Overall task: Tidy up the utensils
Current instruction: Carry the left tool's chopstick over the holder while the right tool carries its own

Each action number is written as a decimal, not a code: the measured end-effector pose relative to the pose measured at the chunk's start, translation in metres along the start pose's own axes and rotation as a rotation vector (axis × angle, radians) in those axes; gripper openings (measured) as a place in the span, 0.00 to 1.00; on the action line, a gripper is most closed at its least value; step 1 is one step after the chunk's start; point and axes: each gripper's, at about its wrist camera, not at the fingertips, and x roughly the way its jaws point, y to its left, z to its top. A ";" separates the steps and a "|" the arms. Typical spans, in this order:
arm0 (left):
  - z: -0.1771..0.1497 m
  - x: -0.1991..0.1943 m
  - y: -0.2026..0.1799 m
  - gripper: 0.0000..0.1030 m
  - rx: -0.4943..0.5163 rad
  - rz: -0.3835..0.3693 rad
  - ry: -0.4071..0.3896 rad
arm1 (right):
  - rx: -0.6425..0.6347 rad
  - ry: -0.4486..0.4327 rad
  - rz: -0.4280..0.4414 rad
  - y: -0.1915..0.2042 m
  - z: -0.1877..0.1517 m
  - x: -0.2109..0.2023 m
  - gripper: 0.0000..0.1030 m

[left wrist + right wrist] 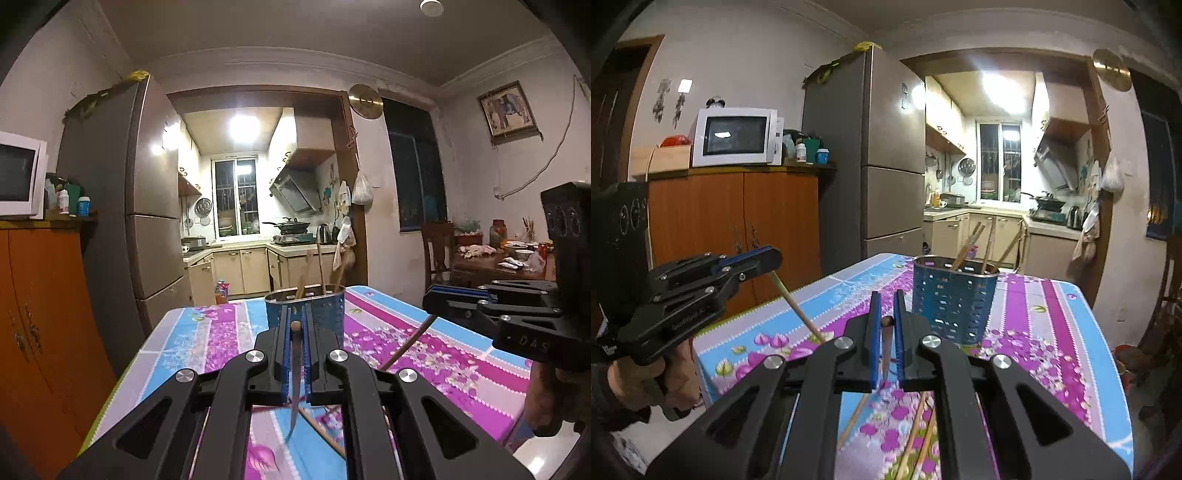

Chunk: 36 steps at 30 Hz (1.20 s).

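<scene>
Above the table (1052,306), 2 gripped chopsticks (295,354).

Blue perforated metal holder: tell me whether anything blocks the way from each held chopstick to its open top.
Nothing visible blocks it. The left gripper and right gripper each hold a wooden chopstick above the floral tablecloth; the blue perforated metal holder stands ahead, its top partly filled.

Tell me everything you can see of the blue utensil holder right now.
The blue utensil holder is an oval metal-looking caddy with rows of small perforations and a shiny rim. It stands upright on the floral tablecloth, ahead of both tools and touched by neither. Several wooden chopsticks already lean inside it.
</scene>
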 end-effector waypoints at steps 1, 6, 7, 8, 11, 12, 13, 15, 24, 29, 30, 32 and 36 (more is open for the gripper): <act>0.003 0.003 0.001 0.07 -0.005 -0.003 0.005 | 0.004 0.008 0.004 -0.003 0.005 0.004 0.05; 0.014 0.017 0.009 0.07 -0.023 -0.024 0.028 | -0.001 0.037 0.022 -0.007 0.022 0.019 0.05; 0.016 0.019 0.012 0.07 -0.035 -0.025 0.032 | 0.004 0.045 0.026 -0.008 0.025 0.023 0.05; 0.017 0.022 0.016 0.07 -0.049 -0.030 0.038 | 0.003 0.050 0.025 -0.010 0.027 0.025 0.05; 0.021 0.028 0.025 0.07 -0.072 -0.028 0.051 | 0.015 0.067 0.025 -0.015 0.033 0.031 0.05; 0.022 0.031 0.026 0.07 -0.074 -0.029 0.058 | 0.017 0.069 0.023 -0.015 0.033 0.032 0.05; 0.024 0.032 0.028 0.07 -0.074 -0.029 0.060 | 0.020 0.073 0.021 -0.017 0.036 0.033 0.05; 0.028 0.034 0.030 0.07 -0.075 -0.032 0.061 | 0.023 0.075 0.019 -0.019 0.039 0.035 0.05; 0.039 0.043 0.029 0.07 -0.093 -0.058 0.087 | 0.032 0.073 0.007 -0.019 0.051 0.035 0.05; 0.056 0.048 0.029 0.07 -0.097 -0.083 0.097 | 0.037 0.044 -0.020 -0.030 0.064 0.027 0.05; 0.060 0.049 0.029 0.07 -0.098 -0.090 0.095 | 0.038 0.038 -0.026 -0.033 0.068 0.025 0.05; 0.072 0.053 0.028 0.07 -0.098 -0.098 0.089 | 0.038 0.021 -0.043 -0.041 0.079 0.022 0.05; 0.100 0.062 0.026 0.07 -0.094 -0.107 0.060 | 0.031 -0.006 -0.072 -0.056 0.105 0.020 0.05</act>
